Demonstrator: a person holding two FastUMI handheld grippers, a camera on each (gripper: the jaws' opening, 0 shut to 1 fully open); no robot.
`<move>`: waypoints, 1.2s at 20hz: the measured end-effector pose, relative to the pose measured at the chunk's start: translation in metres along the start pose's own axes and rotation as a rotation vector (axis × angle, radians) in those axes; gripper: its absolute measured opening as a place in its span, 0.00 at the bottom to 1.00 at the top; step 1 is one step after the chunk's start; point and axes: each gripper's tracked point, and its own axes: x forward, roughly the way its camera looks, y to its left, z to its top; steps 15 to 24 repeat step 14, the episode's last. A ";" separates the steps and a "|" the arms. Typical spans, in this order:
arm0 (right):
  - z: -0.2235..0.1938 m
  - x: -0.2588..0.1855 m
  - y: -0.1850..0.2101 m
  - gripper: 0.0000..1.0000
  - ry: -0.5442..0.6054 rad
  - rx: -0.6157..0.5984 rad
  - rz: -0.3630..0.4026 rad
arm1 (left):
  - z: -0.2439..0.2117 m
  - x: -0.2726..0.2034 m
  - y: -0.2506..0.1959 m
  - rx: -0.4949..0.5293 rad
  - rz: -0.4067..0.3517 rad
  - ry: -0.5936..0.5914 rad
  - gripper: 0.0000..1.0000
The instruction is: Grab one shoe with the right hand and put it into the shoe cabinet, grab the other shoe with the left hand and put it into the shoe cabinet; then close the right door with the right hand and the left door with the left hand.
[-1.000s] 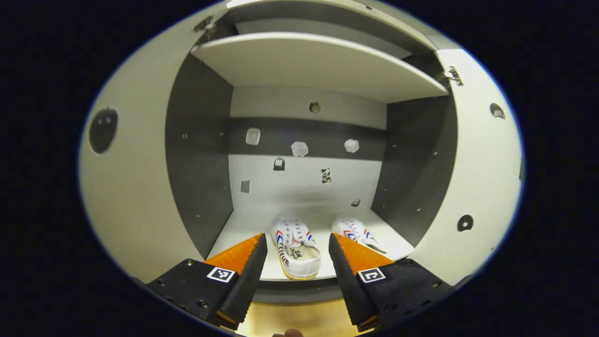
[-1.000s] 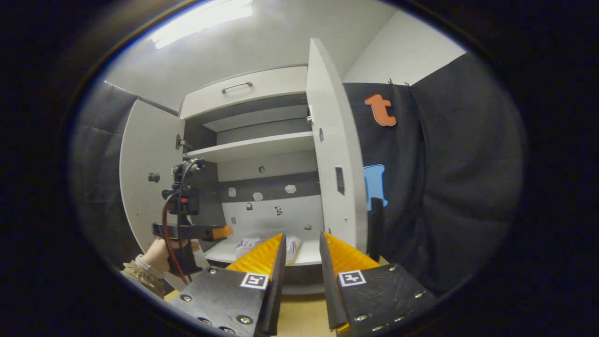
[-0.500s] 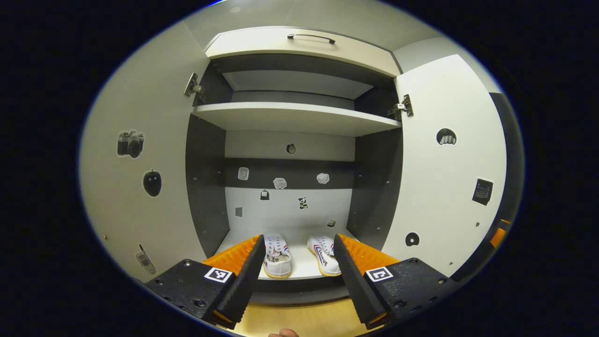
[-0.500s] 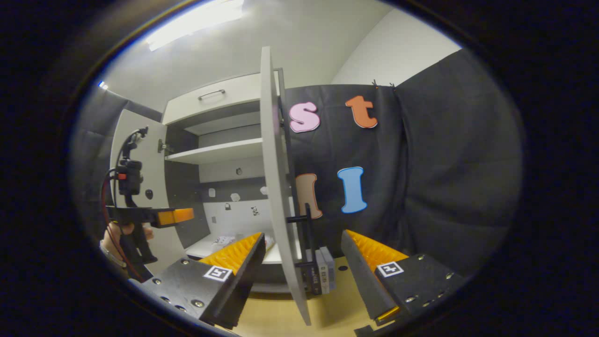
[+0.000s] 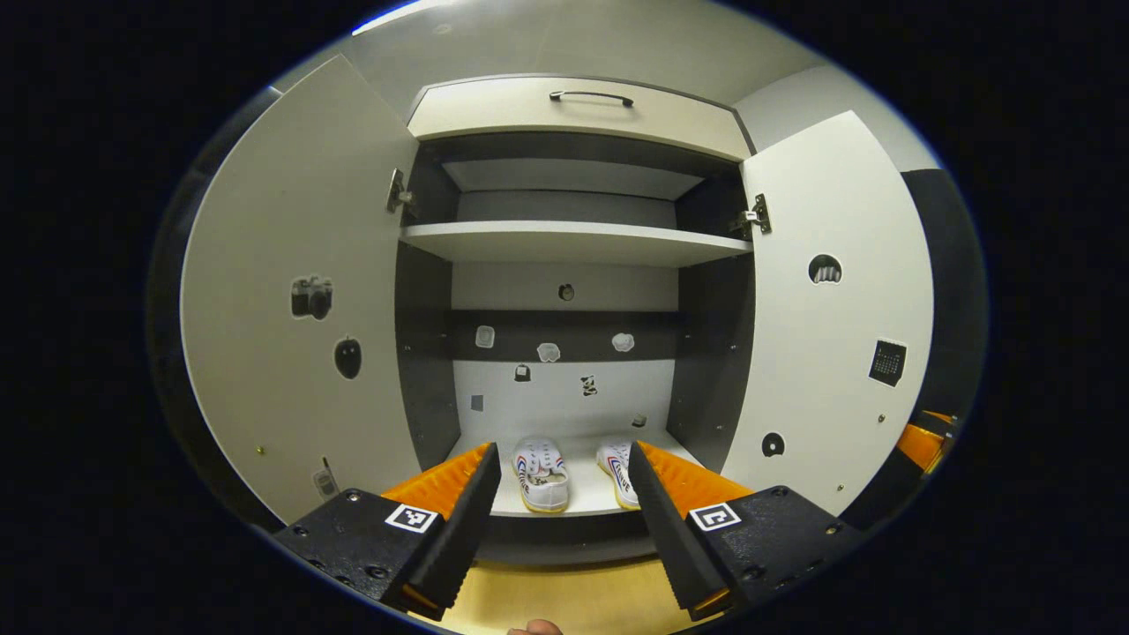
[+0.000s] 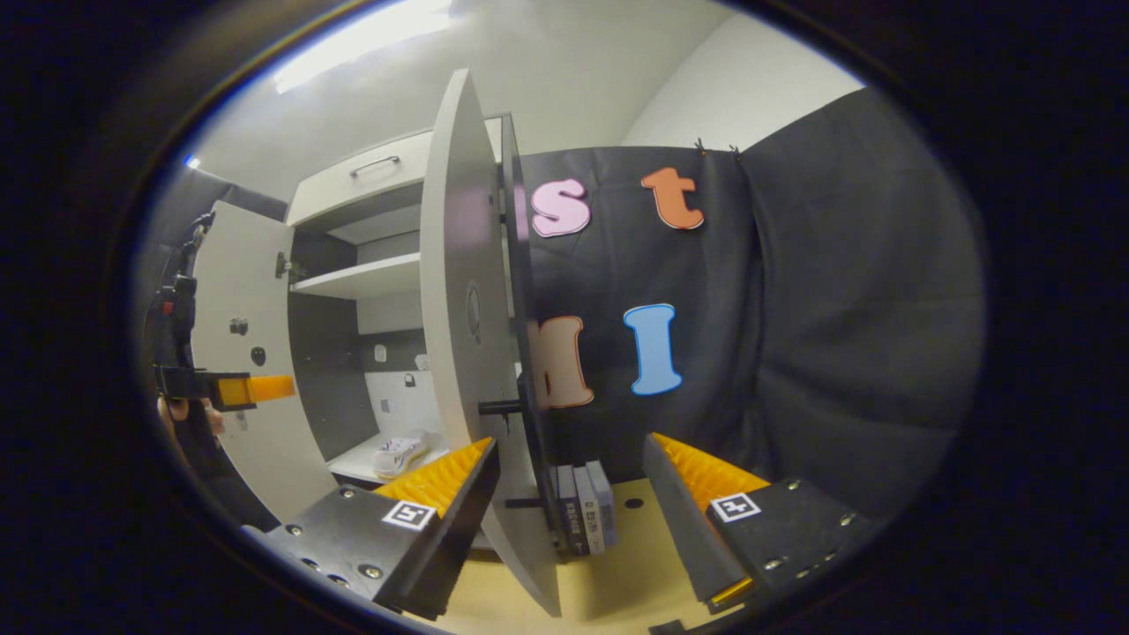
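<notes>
I see two white shoes, the left shoe [image 5: 542,463] and the right shoe [image 5: 617,462], side by side on the shoe cabinet's [image 5: 564,242] bottom shelf, heels toward me. The left door [image 5: 300,300] and right door [image 5: 833,309] stand wide open.

Right gripper [image 6: 564,520], jaws wide, straddles the right door [image 6: 459,335] edge; a shoe [image 6: 397,454] at nine o'clock inside.

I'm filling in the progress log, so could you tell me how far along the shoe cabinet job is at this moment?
Done: both shoes sit side by side on the cabinet's bottom shelf. In hand: the open right gripper straddles the edge of the right door, apparently ready to swing it shut. Left: both doors stand open; the left door is untouched, with the open left gripper facing the cabinet.
</notes>
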 end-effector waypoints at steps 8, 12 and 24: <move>-0.001 -0.001 0.010 0.97 0.014 -0.011 0.035 | 0.011 -0.019 0.014 0.044 0.032 -0.025 0.88; 0.001 -0.001 0.026 0.97 0.017 -0.070 0.064 | 0.017 -0.033 0.024 0.050 0.056 -0.046 0.88; -0.001 -0.001 0.039 0.97 0.023 -0.074 0.097 | 0.018 -0.041 0.029 0.068 0.073 -0.051 0.88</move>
